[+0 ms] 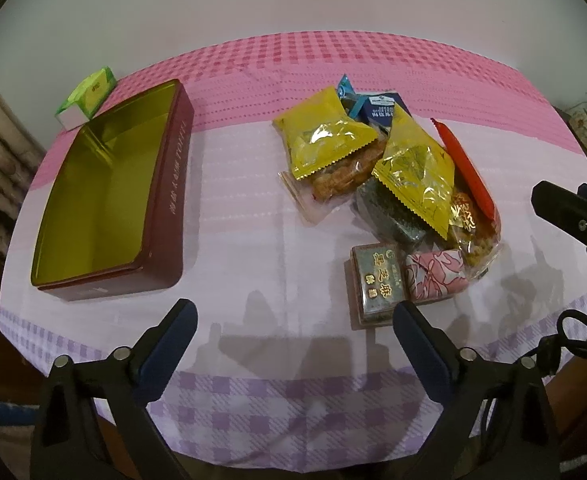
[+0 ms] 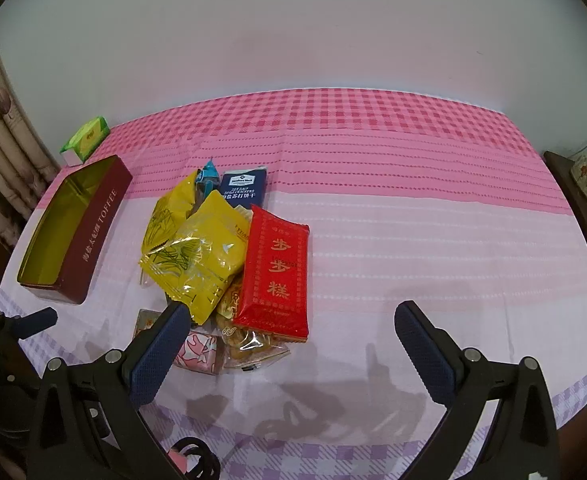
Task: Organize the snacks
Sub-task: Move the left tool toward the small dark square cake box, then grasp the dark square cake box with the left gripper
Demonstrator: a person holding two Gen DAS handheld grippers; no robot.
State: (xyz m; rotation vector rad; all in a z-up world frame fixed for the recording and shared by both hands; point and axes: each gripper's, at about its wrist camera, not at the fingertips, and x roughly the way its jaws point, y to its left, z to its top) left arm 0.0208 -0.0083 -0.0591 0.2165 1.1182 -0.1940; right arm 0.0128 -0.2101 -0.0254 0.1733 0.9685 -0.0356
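Snacks (image 1: 389, 184) sit heaped mid-desk (image 1: 253, 240), right of the open tin (image 1: 105, 200). Left gripper (image 1: 293, 324) hovers low, fingers wide, holding nothing; right gripper (image 2: 289, 320) likewise wide beside the pile.

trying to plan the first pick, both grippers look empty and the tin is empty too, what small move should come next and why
Probably ease the open right gripper forward and down onto the red packet. It lies on top of the snack pile, nearest that gripper, with nothing over it. The toffee tin sits open and empty to the left, ready to receive it.
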